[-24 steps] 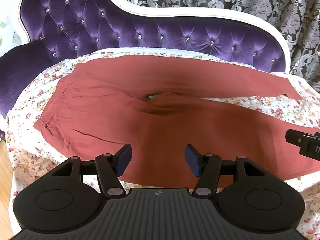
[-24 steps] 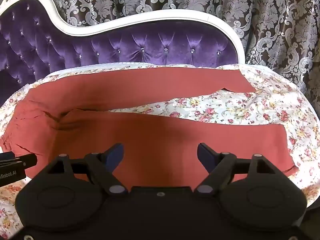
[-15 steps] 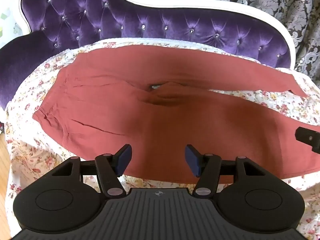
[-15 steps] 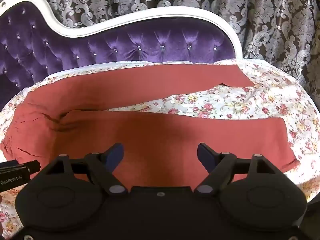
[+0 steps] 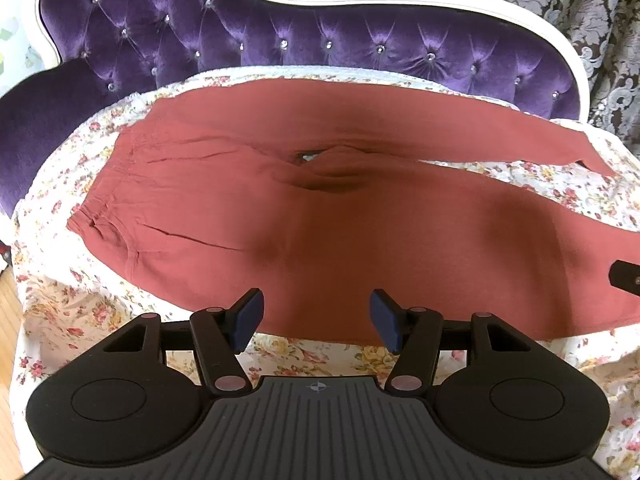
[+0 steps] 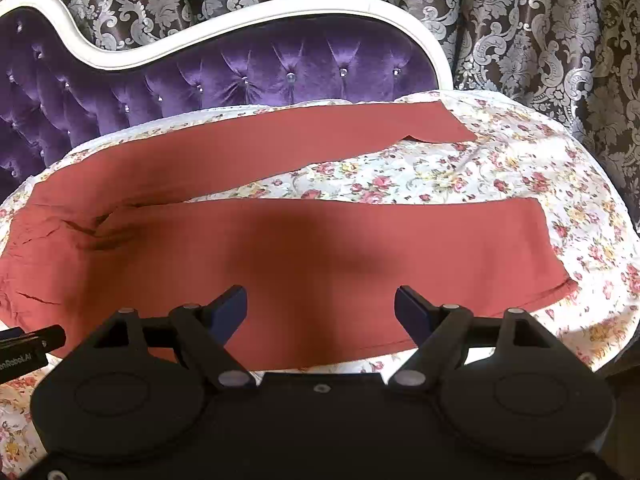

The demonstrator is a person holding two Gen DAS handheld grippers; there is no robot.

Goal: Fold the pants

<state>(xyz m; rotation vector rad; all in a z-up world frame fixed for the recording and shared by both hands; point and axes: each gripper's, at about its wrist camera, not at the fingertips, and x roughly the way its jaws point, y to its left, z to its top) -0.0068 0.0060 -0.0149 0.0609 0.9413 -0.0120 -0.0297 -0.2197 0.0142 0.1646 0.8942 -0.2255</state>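
Note:
Rust-red pants lie spread flat on a floral sheet, waistband at the left, both legs running to the right and splayed apart. My left gripper hovers open over the near edge of the seat area, nothing between its blue pads. In the right wrist view the pants show both legs, the near leg's cuff at the right. Over the near leg's lower edge my right gripper stands wide open and empty. A bunched crease sits at the crotch.
The floral sheet covers a seat with a purple tufted, white-framed backrest behind the pants. A patterned grey curtain hangs behind. Wooden floor shows at the far left. The other gripper's tip pokes in at the right edge.
Both views have drawn back and risen a little: the pants sit lower and farther from the jaws, and more sheet shows below their near edge. Both grippers stay open.

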